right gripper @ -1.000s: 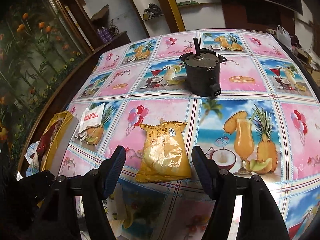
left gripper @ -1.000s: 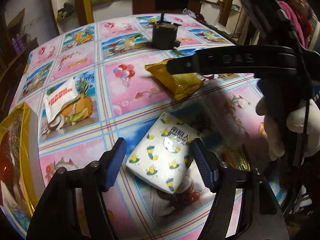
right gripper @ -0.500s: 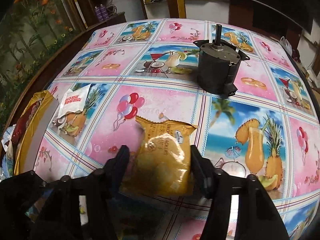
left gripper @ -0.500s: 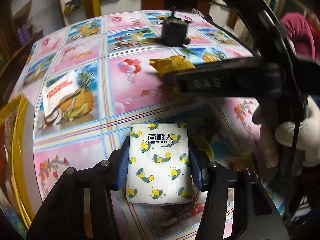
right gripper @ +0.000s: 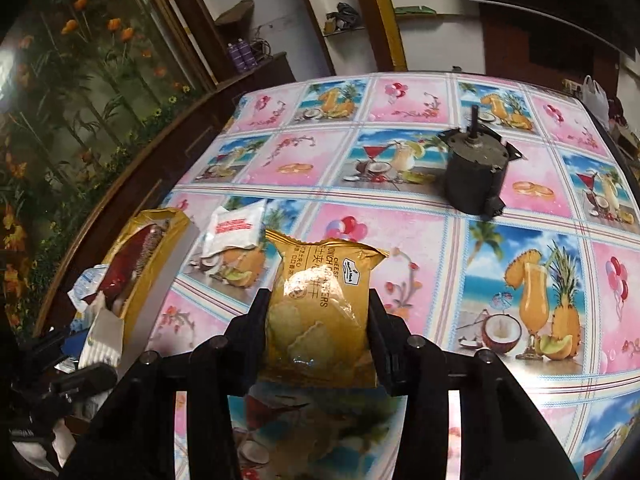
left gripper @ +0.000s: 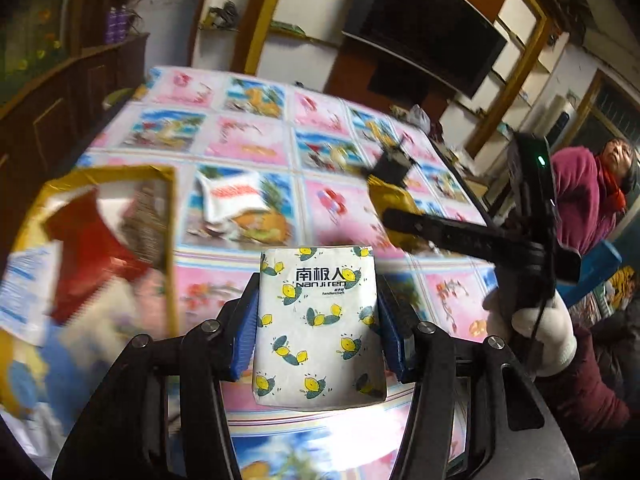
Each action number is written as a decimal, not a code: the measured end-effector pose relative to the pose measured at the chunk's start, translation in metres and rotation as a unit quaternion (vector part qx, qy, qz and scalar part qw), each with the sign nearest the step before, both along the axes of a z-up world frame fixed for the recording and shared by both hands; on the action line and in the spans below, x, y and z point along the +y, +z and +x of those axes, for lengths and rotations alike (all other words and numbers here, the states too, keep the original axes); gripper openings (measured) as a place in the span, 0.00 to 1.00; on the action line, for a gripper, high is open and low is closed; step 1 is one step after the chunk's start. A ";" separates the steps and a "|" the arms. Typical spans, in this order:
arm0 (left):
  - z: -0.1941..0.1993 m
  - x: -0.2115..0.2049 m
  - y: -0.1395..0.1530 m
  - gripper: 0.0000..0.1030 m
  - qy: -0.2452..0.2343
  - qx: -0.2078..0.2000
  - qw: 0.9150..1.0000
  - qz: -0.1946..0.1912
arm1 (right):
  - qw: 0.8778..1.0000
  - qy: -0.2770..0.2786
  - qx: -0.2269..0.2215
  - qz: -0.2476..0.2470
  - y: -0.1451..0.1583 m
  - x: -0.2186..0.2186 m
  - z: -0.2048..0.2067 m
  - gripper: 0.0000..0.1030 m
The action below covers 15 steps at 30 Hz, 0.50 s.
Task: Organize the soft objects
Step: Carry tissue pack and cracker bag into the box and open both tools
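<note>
Tissue pack (left gripper: 318,320) sits pinched in my left claw (left gripper: 318,330); my right claw (right gripper: 318,332) (jaws closing) squeezes the cracker packet (right gripper: 320,316) above the tabletop (right gripper: 400,240).

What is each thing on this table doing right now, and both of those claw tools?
Left gripper: shut on the white lemon-print tissue pack.
Right gripper: jaws closing, pads pressing the gold cracker packet.
White red-lettered sachet: lying flat on the tablecloth.
Dark grey motor: standing upright, untouched.
Gold-rimmed box: open, wrappers inside.

Motor (right gripper: 478,176) on table (right gripper: 400,236), behind cracker packet (right gripper: 324,312).
</note>
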<state>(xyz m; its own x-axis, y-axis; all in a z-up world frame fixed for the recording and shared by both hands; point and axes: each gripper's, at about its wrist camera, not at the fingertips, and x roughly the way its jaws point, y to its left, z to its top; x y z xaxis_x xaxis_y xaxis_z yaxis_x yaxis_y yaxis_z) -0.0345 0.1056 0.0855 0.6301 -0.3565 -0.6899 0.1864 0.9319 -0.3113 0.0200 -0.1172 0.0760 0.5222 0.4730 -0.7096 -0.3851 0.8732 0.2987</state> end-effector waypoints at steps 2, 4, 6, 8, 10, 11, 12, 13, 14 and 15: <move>-0.002 0.026 0.014 0.50 0.025 -0.005 1.000 0.001 | 1.000 0.021 -0.006 0.012 0.011 0.017 -0.007 0.44; -0.002 0.052 0.021 0.50 0.054 -0.006 0.998 0.009 | 0.999 0.041 -0.010 0.019 0.020 0.033 -0.015 0.44; 0.000 0.081 0.026 0.50 0.083 -0.003 0.996 0.013 | 0.998 0.062 -0.012 0.021 0.026 0.055 -0.021 0.44; 0.009 0.107 0.024 0.50 0.108 0.007 0.994 0.008 | 0.996 0.083 -0.008 0.022 0.030 0.079 -0.024 0.44; 0.015 0.128 0.021 0.51 0.138 0.011 0.990 0.020 | 0.995 0.097 -0.006 0.020 0.033 0.101 -0.023 0.44; 0.020 0.138 0.019 0.51 0.148 0.014 0.989 0.023 | 0.994 0.104 -0.005 0.020 0.033 0.113 -0.022 0.44; 0.024 0.145 0.015 0.51 0.154 0.019 0.988 0.025 | 0.994 0.112 -0.004 0.018 0.034 0.125 -0.021 0.44; 0.030 0.152 0.011 0.51 0.161 0.025 0.986 0.028 | 0.993 0.119 -0.002 0.016 0.033 0.136 -0.019 0.44; 0.035 0.159 0.006 0.51 0.170 0.030 0.984 0.032 | 0.992 0.127 0.000 0.013 0.032 0.150 -0.017 0.44; 0.040 0.165 0.000 0.51 0.178 0.037 0.983 0.033 | 0.991 0.132 0.003 0.012 0.031 0.160 -0.016 0.44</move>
